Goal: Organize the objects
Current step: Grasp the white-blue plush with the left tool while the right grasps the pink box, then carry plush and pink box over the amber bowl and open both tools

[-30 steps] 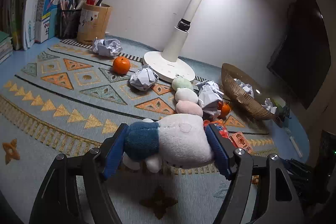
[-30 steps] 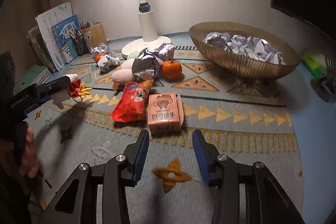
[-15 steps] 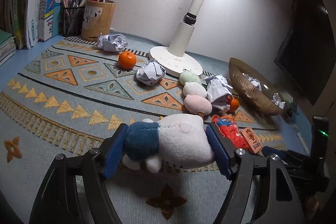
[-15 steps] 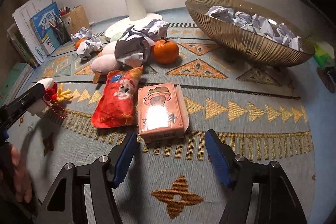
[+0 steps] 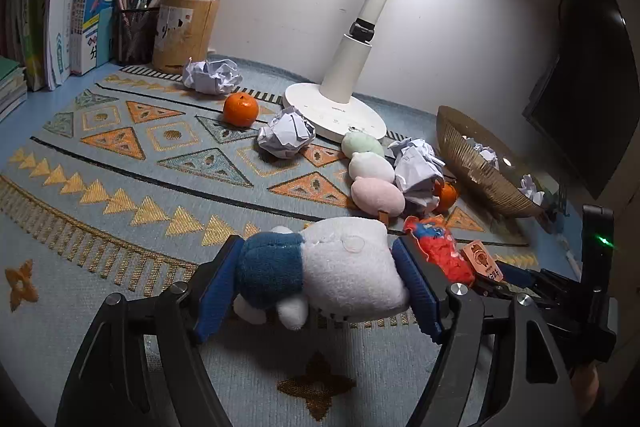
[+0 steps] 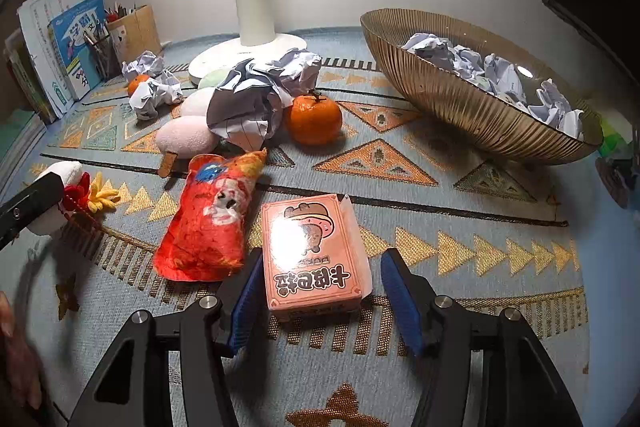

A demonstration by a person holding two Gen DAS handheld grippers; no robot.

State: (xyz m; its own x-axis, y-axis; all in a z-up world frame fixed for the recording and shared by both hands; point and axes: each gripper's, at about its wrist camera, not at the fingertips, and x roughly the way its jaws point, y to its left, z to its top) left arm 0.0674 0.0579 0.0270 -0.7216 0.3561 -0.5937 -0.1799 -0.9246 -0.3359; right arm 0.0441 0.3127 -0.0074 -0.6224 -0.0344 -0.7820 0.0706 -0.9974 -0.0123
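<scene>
My left gripper (image 5: 316,287) is shut on a white and blue plush toy (image 5: 340,267), held just above the patterned mat. My right gripper (image 6: 320,291) is open, its blue pads on either side of a pink card box (image 6: 312,251) that lies flat on the mat. A red snack bag (image 6: 208,223) lies just left of the box. The plush toy and left gripper show at the left edge of the right wrist view (image 6: 60,195). The box and snack bag also show in the left wrist view (image 5: 480,261).
A gold ribbed bowl (image 6: 460,99) holds crumpled paper. A crumpled paper ball (image 6: 256,99), an orange (image 6: 316,119), three pastel plush balls (image 5: 372,167), another orange (image 5: 240,109), more paper balls (image 5: 286,137), a lamp base (image 5: 336,107), pen holders (image 5: 184,27) and books (image 5: 100,7) stand around.
My right gripper has moved forward and opened wider, so the pink box now lies between its pads. My left gripper holds the plush toy as before and has shifted slightly.
</scene>
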